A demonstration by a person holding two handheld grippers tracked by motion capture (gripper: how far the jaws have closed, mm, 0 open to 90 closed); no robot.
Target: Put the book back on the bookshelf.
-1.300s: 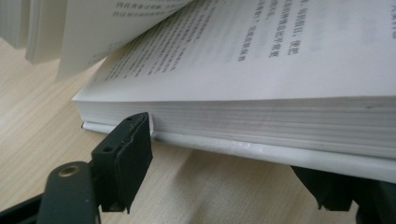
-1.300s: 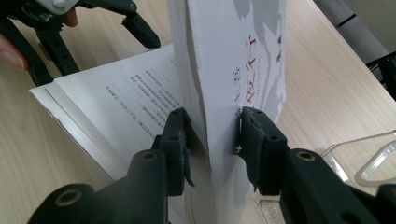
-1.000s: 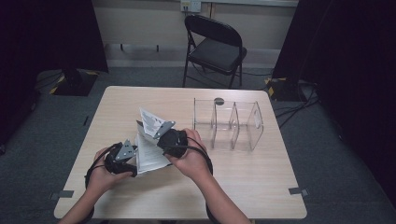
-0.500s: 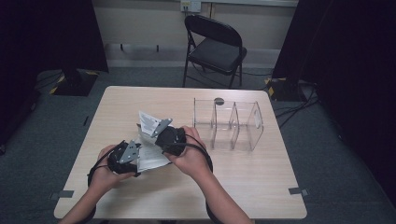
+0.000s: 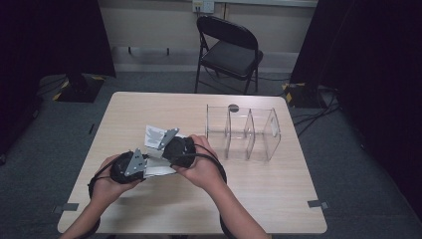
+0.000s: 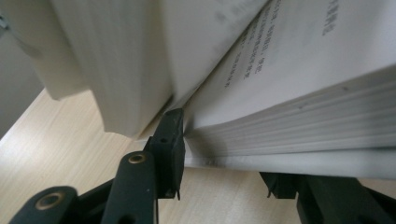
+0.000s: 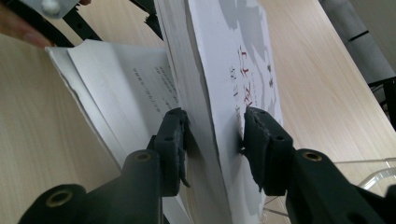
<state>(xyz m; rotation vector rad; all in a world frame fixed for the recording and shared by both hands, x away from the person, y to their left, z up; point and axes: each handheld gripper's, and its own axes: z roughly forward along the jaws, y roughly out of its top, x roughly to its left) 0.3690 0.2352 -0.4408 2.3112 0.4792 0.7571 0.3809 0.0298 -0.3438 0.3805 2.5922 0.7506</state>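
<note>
My left gripper (image 6: 219, 154) is clamped on the lower pages of the open book (image 5: 155, 137), its spine just ahead. My right gripper (image 7: 212, 135) pinches the raised cover half. I judge opening underway; next, spread wider.

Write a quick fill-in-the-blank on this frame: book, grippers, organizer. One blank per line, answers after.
1. The right gripper clamps the front cover and a thick block of pages of the open ____.
2. In the left gripper view, the left gripper pinches the lower stack of ____.
3. The clear acrylic organizer on the table has ____ compartments.
4. Behind the table stands a black folding ____.

Missing words: book; pages; three; chair
</note>
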